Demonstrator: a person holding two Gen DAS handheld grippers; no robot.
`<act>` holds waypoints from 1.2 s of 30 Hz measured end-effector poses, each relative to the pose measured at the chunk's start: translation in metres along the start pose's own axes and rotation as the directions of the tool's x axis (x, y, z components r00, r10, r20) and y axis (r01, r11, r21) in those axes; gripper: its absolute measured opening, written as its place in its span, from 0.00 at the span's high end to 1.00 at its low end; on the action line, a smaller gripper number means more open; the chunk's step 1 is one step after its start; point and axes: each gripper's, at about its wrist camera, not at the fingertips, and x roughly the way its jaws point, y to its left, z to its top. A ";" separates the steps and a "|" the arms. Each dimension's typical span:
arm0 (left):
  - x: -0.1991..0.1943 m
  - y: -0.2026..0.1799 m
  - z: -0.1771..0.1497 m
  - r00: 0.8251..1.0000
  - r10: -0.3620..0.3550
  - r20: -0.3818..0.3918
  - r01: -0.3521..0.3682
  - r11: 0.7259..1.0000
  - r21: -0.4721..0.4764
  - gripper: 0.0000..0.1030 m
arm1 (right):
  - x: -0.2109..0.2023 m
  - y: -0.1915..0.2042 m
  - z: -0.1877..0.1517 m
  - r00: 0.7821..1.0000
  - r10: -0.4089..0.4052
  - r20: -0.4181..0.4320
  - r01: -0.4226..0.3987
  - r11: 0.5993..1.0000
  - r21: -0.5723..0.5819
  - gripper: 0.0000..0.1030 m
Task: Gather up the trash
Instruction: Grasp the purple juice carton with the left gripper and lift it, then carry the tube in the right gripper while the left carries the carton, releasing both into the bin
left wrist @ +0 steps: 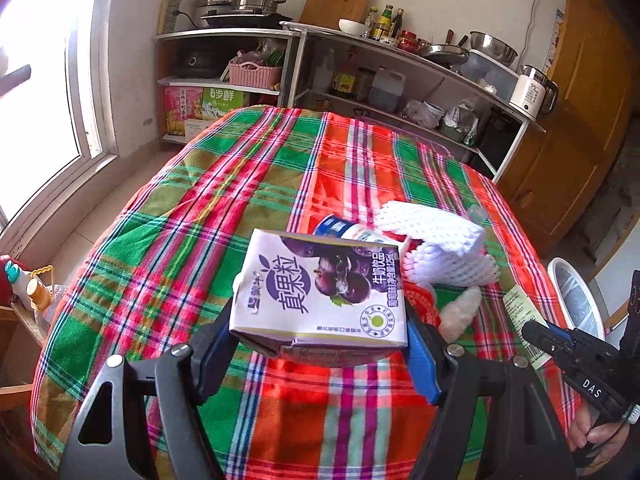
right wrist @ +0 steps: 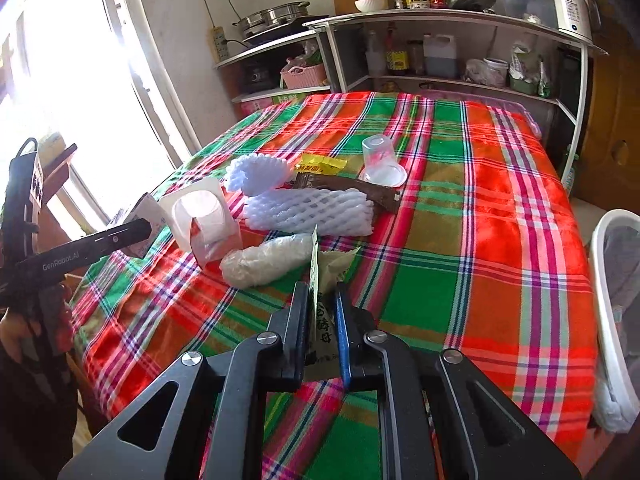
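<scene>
Currently the left gripper (left wrist: 320,340) is clamped on a purple-and-white milk carton (left wrist: 320,292), 1 finger on each side wall, printed face up, carton lifted above the plaid tablecloth (left wrist: 224,184). Just past the carton's far edge, ahead of the fingertips, lies a small bottle with a blue label (left wrist: 344,230). Ahead and to the right of the fingers sits white foam fruit netting (left wrist: 436,240), 2 pieces touching. A crumpled clear plastic bag (left wrist: 460,312) lies right of the right finger.

From the right wrist view, the left gripper enters at far left with the carton at its tip, beside a white paper cup holder (right wrist: 200,216). The right gripper (right wrist: 324,320) is clenched on a thin pale-green wrapper (right wrist: 320,276), held on edge between the 2 fingers and standing up past the tips. Just ahead-left of the fingertips is the plastic bag (right wrist: 264,260); beyond it the foam netting (right wrist: 308,208). Farther ahead lie a brown wrapper (right wrist: 352,188) and a yellow wrapper (right wrist: 320,166). Ahead-right of these, a clear plastic cup (right wrist: 380,160) stands upside down. At far right, well off the fingers, a white bin (right wrist: 604,300) stands beside the table edge.
</scene>
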 end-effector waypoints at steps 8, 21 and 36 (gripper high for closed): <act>-0.015 -0.044 -0.004 0.998 -0.064 0.016 0.062 0.995 0.072 0.26 | -0.032 -0.012 -0.004 0.998 -0.002 0.059 0.000 1.000 0.027 0.87; -0.017 -0.128 -0.004 0.983 -0.186 -0.001 0.182 0.961 0.207 0.26 | -0.080 -0.052 -0.010 0.987 -0.064 0.146 0.048 0.993 0.110 0.87; -0.002 -0.239 -0.002 0.933 -0.353 -0.073 0.356 0.871 0.338 0.26 | -0.143 -0.133 -0.024 0.950 -0.234 0.208 0.175 0.948 0.267 0.87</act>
